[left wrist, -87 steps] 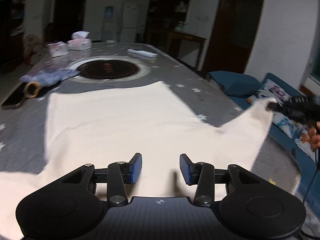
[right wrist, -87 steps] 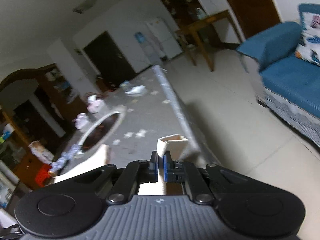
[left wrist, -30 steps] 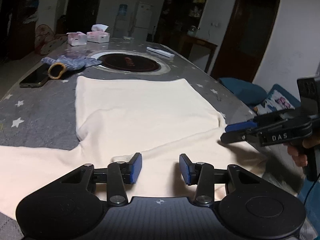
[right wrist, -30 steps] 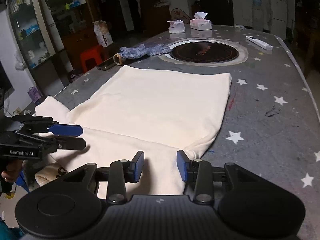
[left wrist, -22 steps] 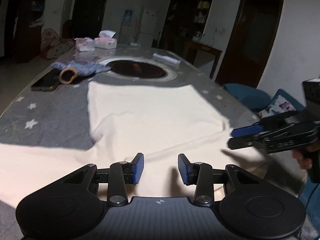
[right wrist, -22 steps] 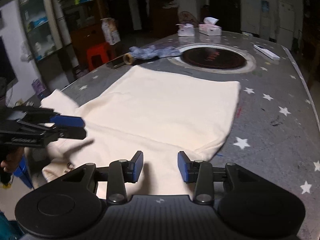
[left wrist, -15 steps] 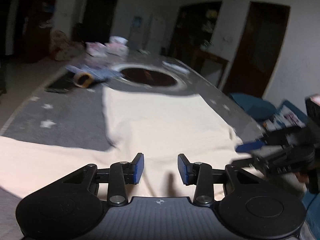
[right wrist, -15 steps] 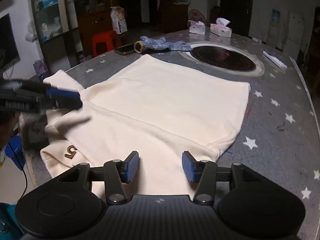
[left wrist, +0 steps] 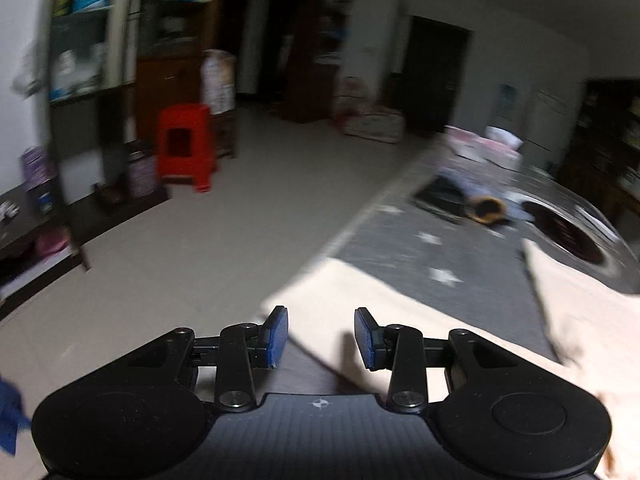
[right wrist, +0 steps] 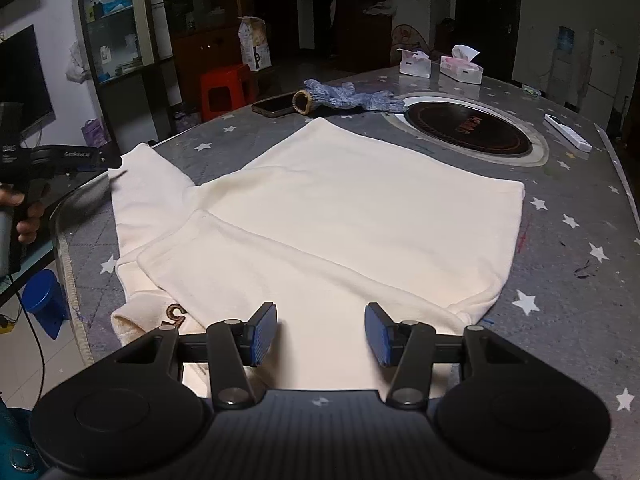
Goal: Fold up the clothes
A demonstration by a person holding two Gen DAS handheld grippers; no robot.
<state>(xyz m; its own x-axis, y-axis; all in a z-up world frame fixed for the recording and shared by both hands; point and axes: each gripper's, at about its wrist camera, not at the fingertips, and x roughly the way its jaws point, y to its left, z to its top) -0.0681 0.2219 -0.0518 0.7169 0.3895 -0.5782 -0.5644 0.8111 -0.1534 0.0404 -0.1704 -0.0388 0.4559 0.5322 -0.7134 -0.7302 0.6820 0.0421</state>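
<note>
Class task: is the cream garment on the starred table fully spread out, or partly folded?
Partly folded. On the cream garment, one sleeve lies across the body, its edge making a diagonal ridge, while the other sleeve stays spread toward the left gripper.

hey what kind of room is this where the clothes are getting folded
Most likely a home dining or living room. A cream garment lies on a star-patterned table with a round built-in cooktop; tissue boxes, a red plastic stool and glass-fronted cabinets stand around it.

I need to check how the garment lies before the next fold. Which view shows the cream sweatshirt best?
The right wrist view: the cream sweatshirt lies sharp, nearly whole. The left wrist view is blurred, catching only a sleeve and an edge.
</note>
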